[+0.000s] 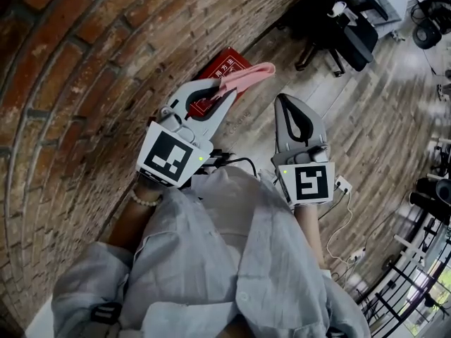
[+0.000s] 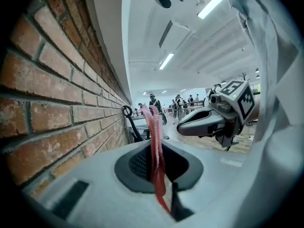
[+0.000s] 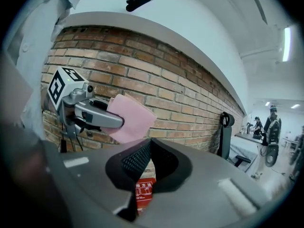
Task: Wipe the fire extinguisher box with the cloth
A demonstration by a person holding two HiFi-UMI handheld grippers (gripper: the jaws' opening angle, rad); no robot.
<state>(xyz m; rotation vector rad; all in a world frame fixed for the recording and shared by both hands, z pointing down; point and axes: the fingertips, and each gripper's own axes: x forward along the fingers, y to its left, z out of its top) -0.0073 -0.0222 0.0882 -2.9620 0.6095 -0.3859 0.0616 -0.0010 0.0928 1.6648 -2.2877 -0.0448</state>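
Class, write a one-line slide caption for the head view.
Left gripper pinches a pink cloth near the red box by the brick wall; right gripper shut, empty.

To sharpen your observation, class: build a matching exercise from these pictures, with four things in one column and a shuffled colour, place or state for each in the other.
Column one:
1 cloth
2 fire extinguisher box
3 left gripper
4 right gripper

Column two:
A shut, holding nothing
B pink
C red, at the foot of the brick wall
D shut on the cloth

Pairs: 1-B, 2-C, 3-D, 4-A
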